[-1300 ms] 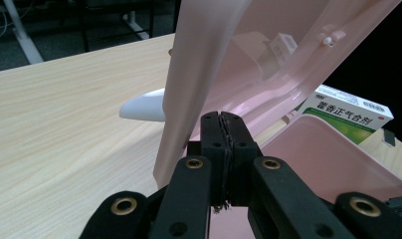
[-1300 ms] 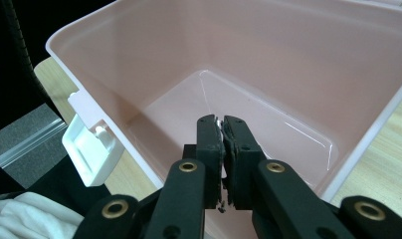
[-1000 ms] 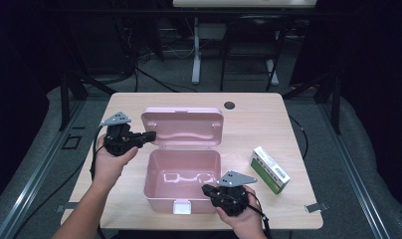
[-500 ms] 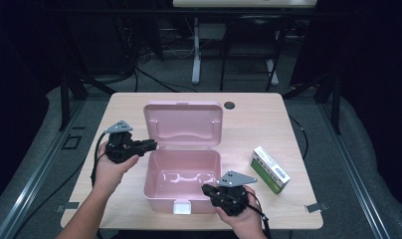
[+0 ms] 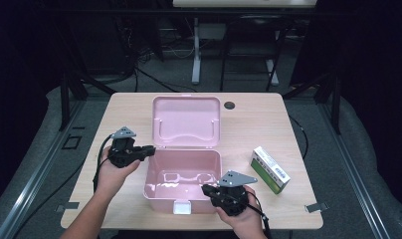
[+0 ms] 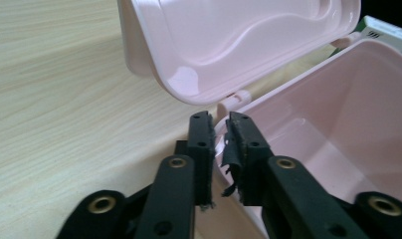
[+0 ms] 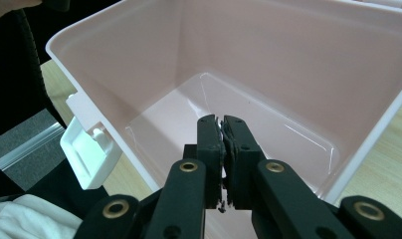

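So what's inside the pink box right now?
No loose items: the pink box shows a bare moulded floor. The right hand-held gripper at the front rim covers part of the front right corner.

I see the open box (image 5: 181, 172) mid-bench (image 5: 249, 124), the left hand-held gripper (image 5: 148, 149) at its left wall, the right hand-held gripper (image 5: 207, 189) at its front-right rim, the carton (image 5: 270, 169) to its right.

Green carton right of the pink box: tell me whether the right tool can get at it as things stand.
Probably yes. The green carton lies apart from the pink box on bare table, just beside the right tool, with nothing between them. Its jaws are shut and must open first.
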